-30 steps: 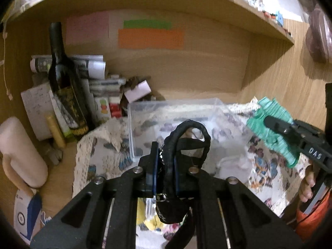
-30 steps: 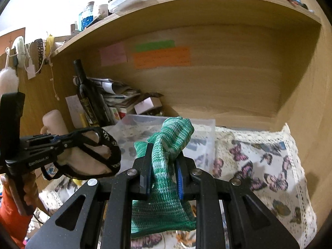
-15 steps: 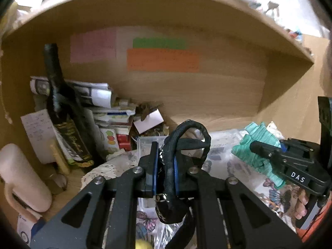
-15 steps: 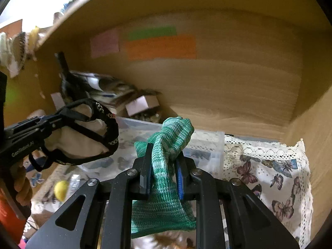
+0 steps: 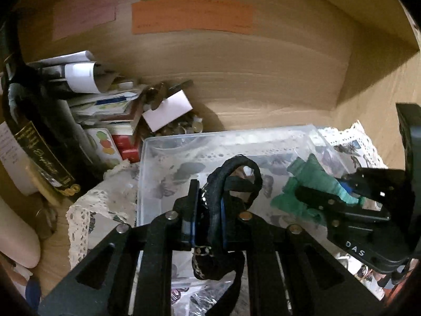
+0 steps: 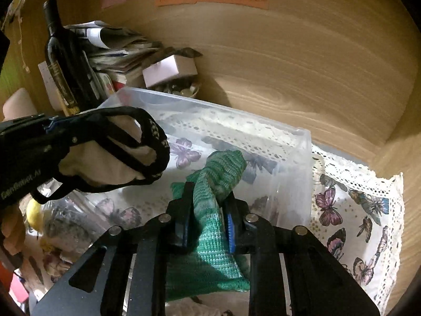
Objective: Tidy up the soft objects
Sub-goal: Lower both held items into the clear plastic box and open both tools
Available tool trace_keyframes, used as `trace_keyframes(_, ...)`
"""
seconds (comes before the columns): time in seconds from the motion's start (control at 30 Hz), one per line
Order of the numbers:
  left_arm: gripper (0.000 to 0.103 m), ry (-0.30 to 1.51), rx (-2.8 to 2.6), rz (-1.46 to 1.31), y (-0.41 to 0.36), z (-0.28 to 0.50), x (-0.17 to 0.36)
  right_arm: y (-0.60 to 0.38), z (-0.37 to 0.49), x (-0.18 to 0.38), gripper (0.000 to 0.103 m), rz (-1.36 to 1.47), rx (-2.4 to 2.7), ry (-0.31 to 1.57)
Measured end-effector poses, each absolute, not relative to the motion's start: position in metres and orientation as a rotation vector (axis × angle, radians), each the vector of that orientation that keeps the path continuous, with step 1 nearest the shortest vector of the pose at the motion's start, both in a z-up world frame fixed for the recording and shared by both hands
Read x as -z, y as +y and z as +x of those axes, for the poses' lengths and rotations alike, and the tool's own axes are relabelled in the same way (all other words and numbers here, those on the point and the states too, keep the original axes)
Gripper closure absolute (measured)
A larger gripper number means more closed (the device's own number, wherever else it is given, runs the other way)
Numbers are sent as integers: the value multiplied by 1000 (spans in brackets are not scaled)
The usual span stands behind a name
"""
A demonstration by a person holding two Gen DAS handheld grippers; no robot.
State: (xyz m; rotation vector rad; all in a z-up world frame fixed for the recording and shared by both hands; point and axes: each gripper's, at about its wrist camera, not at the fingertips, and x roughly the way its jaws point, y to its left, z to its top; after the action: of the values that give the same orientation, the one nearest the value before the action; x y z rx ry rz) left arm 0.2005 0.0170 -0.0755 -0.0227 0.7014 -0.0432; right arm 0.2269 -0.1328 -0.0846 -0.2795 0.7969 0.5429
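Observation:
My left gripper (image 5: 208,205) is shut on a black strappy garment (image 5: 231,184) with a cream lining, seen from the side in the right wrist view (image 6: 110,155). My right gripper (image 6: 208,210) is shut on a green knitted cloth (image 6: 213,226), which also shows in the left wrist view (image 5: 310,187). Both grippers hang over the open top of a clear plastic bin (image 5: 163,142) (image 6: 302,142) that stands on a butterfly-print lace cloth (image 6: 355,210).
A dark wine bottle (image 6: 65,63), stacked papers and small boxes (image 5: 105,100) crowd the shelf's left back. A cream roll (image 5: 15,237) lies at far left. The wooden back wall carries orange, green and pink notes (image 5: 192,15). Loose clutter lies at lower left (image 6: 60,229).
Both grippers have moved forward and down toward the shelf, so that they now hang over the clear bin. Each still holds its item.

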Motion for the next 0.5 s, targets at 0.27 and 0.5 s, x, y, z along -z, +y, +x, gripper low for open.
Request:
trace_keyframes(0.27, 42, 685, 74, -31, 16, 184, 65, -141, 216, 65, 32, -231, -534, 733)
trace_keyframes(0.5, 13, 612, 65, -25, 23, 153, 37, -154, 180, 28, 19, -235, -509, 589)
